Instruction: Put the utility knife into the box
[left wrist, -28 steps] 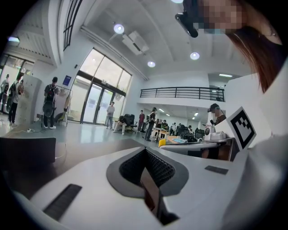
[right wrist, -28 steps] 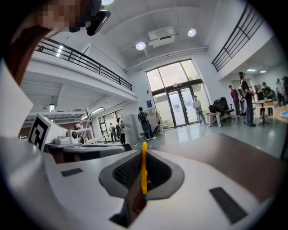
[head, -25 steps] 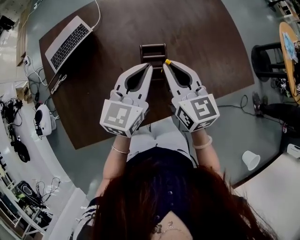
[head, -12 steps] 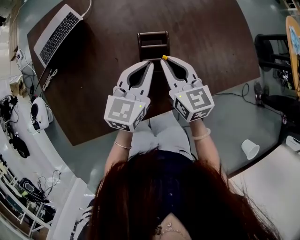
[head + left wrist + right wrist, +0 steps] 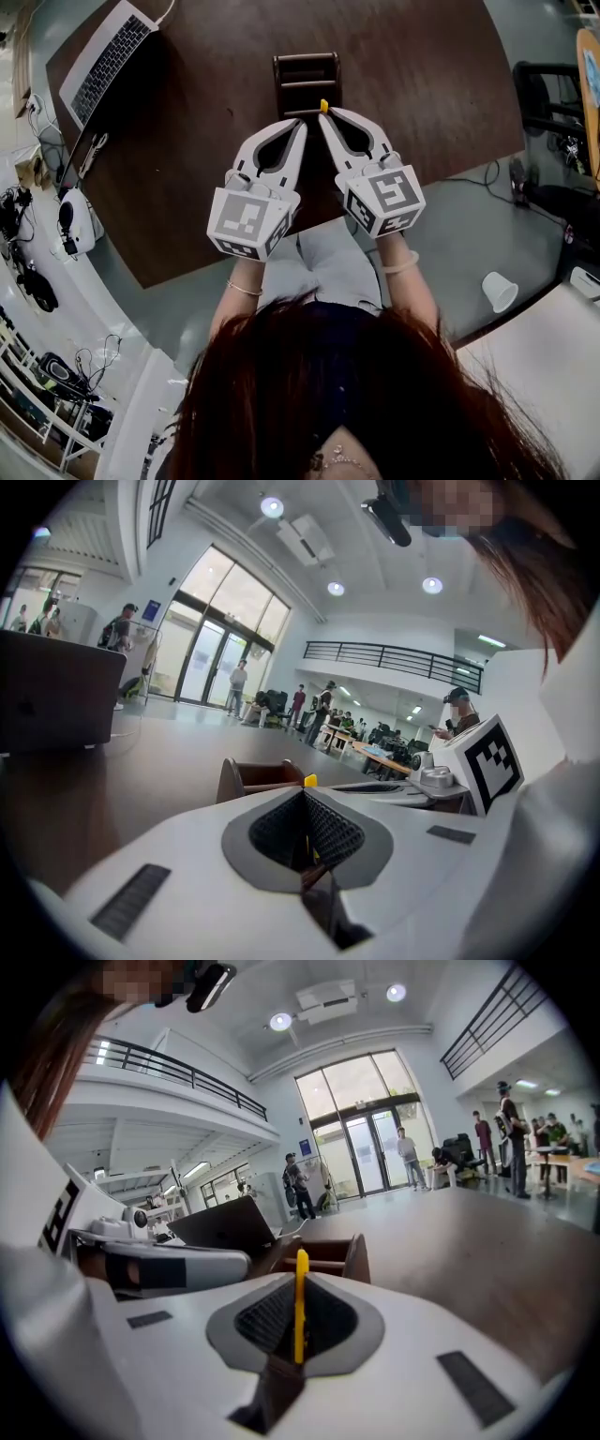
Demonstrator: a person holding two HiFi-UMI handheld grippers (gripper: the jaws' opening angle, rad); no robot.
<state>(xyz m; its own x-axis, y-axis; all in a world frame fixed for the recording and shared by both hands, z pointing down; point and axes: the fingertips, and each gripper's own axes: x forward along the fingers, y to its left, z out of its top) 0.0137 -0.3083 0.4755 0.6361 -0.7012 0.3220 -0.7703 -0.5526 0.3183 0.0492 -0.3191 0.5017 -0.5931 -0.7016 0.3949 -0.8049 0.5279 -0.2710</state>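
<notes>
The thin yellow utility knife (image 5: 300,1307) is pinched lengthwise in the jaws of the right gripper (image 5: 322,114), with the dark wooden box (image 5: 306,59) just beyond; the jaws of the left gripper (image 5: 301,125) are pressed together.

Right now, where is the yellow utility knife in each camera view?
Head view: utility knife, top centre, yellow tip between the right gripper's jaws, at the box's near edge.
Left gripper view: yellow tip just past the left gripper, right of the box.
Right gripper view: centre, upright, clamped in the jaws, box behind.
Shared landmark: the box.
</notes>
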